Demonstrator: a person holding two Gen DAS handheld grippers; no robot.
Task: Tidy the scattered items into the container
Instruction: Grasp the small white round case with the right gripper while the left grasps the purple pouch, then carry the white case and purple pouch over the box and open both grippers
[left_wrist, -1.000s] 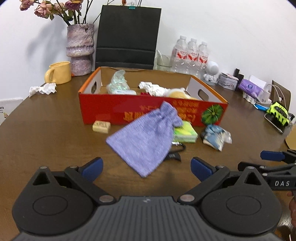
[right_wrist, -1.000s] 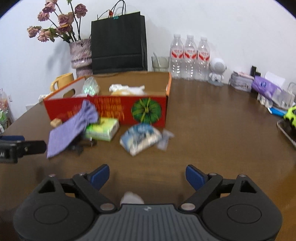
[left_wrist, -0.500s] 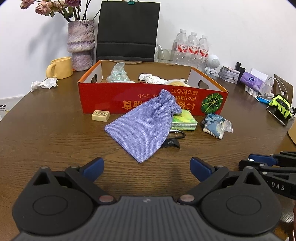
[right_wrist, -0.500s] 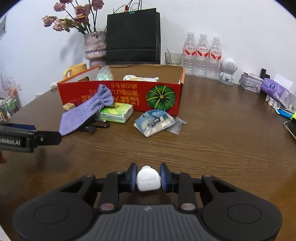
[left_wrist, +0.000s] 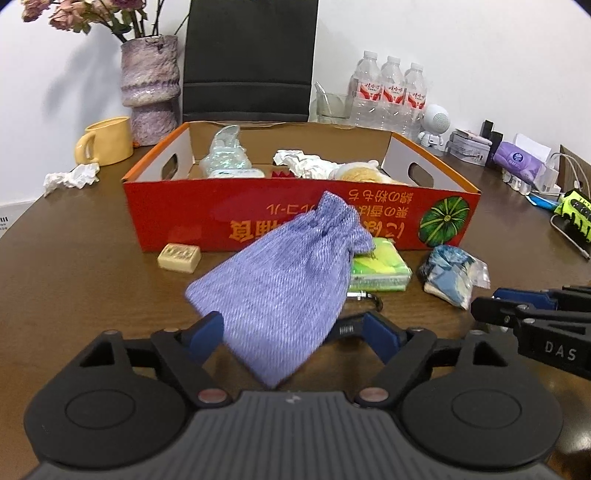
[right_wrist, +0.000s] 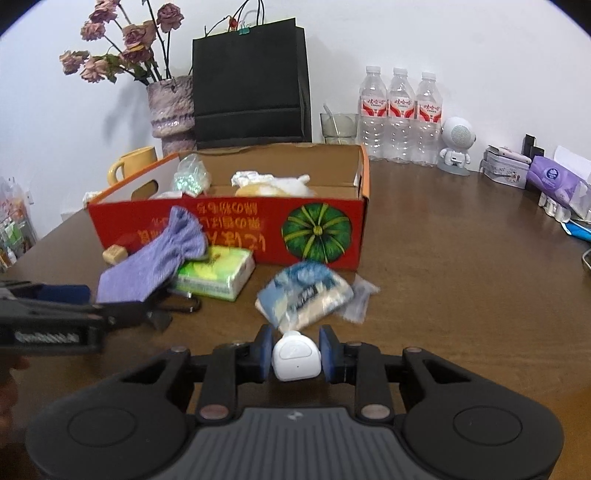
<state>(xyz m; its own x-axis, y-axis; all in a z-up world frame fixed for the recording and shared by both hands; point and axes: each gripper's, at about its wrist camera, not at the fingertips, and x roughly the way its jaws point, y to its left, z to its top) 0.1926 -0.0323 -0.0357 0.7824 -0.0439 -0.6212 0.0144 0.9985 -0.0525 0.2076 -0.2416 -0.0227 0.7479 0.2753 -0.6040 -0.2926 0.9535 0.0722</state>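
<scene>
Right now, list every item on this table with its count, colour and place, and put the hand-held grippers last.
cardboard box: one, red, table centre, items already inside
drawstring fabric pouch: one, lilac, before the box
tissue pack: one, green, right of the pouch
plastic snack packet: one, blue, right of the tissue pack
small block: one, cream, by the box's left front
mug: one, yellow, back left
water bottles: three, clear, back
paper bag: one, black, behind the box
left hand-held gripper: jaws closing around the pouch's end
right hand-held gripper: shut on a small white plastic case
</scene>
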